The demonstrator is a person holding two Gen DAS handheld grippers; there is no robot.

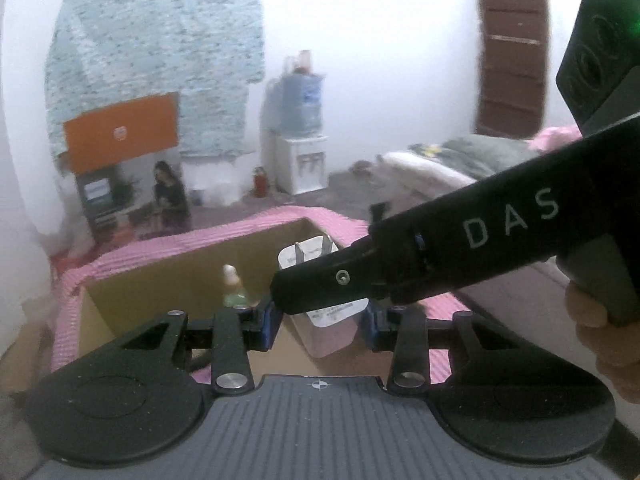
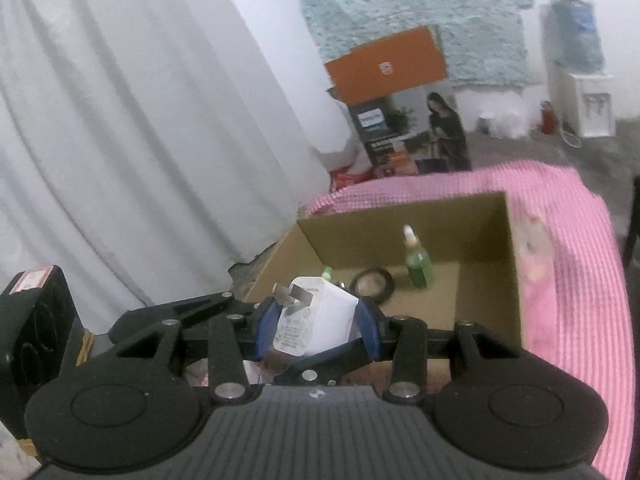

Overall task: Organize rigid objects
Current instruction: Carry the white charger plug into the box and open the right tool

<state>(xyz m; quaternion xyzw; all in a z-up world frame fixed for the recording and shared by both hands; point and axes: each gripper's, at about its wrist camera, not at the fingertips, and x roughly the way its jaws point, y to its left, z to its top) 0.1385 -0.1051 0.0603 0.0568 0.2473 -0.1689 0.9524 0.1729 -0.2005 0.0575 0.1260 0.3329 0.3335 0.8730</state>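
A white plug adapter [image 2: 312, 320] with two metal prongs sits clamped between the blue pads of my right gripper [image 2: 316, 326], held above the near edge of an open cardboard box [image 2: 486, 236]. In the left wrist view the adapter [image 1: 320, 276] hangs between the spread blue pads of my left gripper [image 1: 320, 320], which is open around it without clear contact; the right gripper [image 1: 316, 288] reaches in from the right. Inside the box stand a green dropper bottle [image 2: 418, 260] and a black tape roll [image 2: 372, 282].
The box rests on a pink checked cloth [image 2: 576, 280]. White curtain [image 2: 140, 140] hangs at left. An orange-topped carton [image 2: 400, 104] and a water dispenser [image 2: 580, 80] stand on the floor behind. Bedding [image 1: 460, 160] lies at right.
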